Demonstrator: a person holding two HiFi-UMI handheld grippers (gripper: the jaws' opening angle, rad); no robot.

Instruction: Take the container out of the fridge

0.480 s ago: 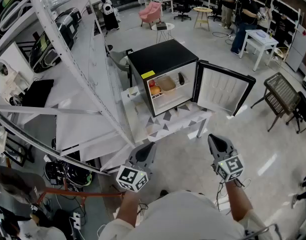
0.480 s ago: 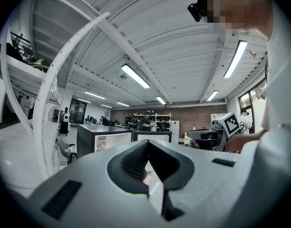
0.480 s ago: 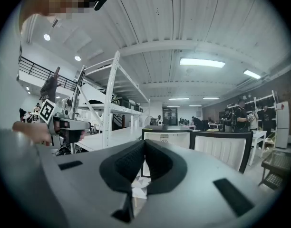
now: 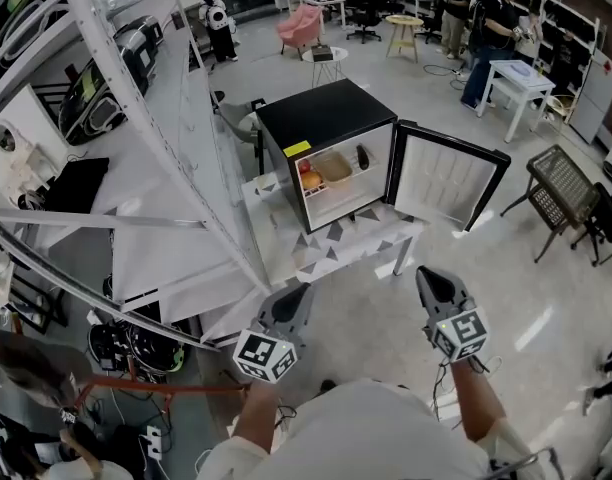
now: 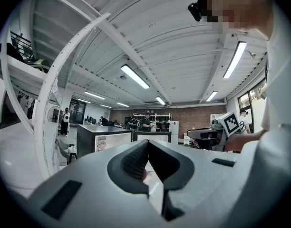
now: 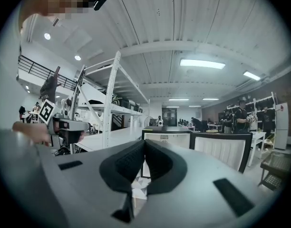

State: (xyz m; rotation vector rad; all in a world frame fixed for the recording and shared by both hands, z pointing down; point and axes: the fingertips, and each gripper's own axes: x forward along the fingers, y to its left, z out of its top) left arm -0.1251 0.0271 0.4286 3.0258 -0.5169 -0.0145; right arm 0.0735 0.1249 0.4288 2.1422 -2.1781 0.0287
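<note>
A small black fridge (image 4: 321, 118) stands on a low patterned table (image 4: 331, 248), its door (image 4: 441, 176) swung open to the right. Inside, on the shelf, a tan container (image 4: 334, 169) sits beside red and orange fruit (image 4: 308, 178). My left gripper (image 4: 294, 295) and right gripper (image 4: 427, 278) hang side by side well short of the fridge, both shut with nothing between the jaws. The fridge (image 5: 99, 139) shows beyond the left jaws, and its open door (image 6: 220, 149) shows beyond the right jaws.
A white metal shelving rack (image 4: 136, 168) runs along my left. A wire-mesh chair (image 4: 561, 190) stands at the right, a white table (image 4: 521, 83) behind it. People and desks fill the far end of the room. Cables and gear (image 4: 126, 348) lie on the floor at lower left.
</note>
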